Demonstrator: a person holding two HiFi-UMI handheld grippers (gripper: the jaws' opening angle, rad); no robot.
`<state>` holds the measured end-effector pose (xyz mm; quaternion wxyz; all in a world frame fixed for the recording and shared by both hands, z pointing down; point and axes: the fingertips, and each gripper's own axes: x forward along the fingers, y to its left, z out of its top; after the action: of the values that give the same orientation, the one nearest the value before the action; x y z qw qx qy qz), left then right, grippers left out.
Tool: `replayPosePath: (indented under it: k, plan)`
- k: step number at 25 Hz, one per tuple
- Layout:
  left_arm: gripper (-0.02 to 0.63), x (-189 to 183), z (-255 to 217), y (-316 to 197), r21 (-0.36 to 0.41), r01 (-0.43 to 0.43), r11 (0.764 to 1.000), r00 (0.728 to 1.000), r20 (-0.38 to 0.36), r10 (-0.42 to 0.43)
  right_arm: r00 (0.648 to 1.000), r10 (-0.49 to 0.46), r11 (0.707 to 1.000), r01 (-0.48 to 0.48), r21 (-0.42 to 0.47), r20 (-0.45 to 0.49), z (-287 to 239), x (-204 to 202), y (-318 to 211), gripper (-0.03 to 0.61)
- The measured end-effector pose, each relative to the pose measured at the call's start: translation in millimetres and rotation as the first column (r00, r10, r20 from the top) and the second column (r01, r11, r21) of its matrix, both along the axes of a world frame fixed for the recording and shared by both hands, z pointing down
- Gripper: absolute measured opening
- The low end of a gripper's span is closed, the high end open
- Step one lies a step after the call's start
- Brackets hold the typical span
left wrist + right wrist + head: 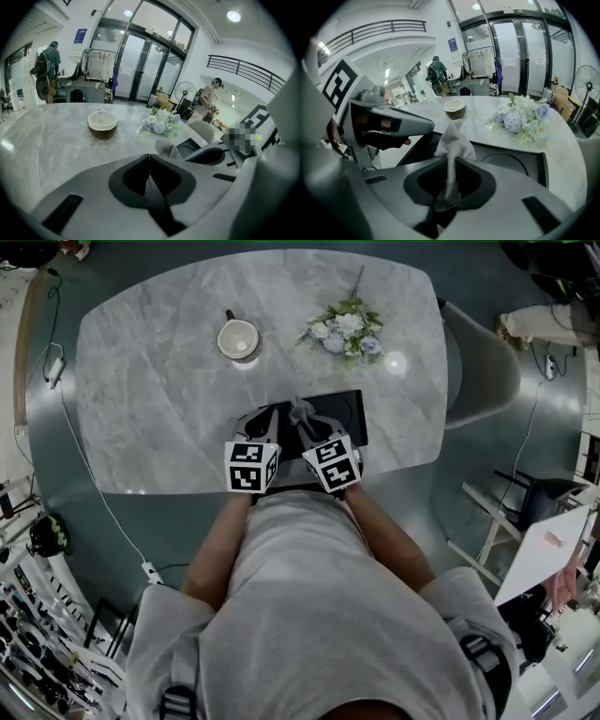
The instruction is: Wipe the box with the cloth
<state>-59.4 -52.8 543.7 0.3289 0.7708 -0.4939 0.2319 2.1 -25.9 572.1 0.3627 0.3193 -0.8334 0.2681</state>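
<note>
A flat black box (344,407) lies on the marble table (159,399) near its front edge. Both grippers hover over the box's left half, side by side. My right gripper (451,174) is shut on a pale grey cloth (453,138), whose bunched end sticks up past the jaws above the box (513,161). In the head view the cloth (302,412) shows between the two grippers. My left gripper (150,161) is shut, with nothing seen between its jaws; the cloth (168,149) and the box (191,149) lie just beyond it to the right.
A brown-and-cream cup (238,338) stands behind the box to the left, and a bunch of pale flowers (345,332) lies behind it to the right. A grey chair (480,371) stands at the table's right end. People stand far off in the room.
</note>
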Motion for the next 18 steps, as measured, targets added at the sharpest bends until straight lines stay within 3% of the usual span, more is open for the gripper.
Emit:
replayPosePath:
  k: [18]
  plan:
    - [0.025,44,6,-7,-0.018,-0.083,0.996,0.996,-0.011,0.083,0.990,0.133,0.991,-0.133,0.007,-0.046,1,53,-11,0.060]
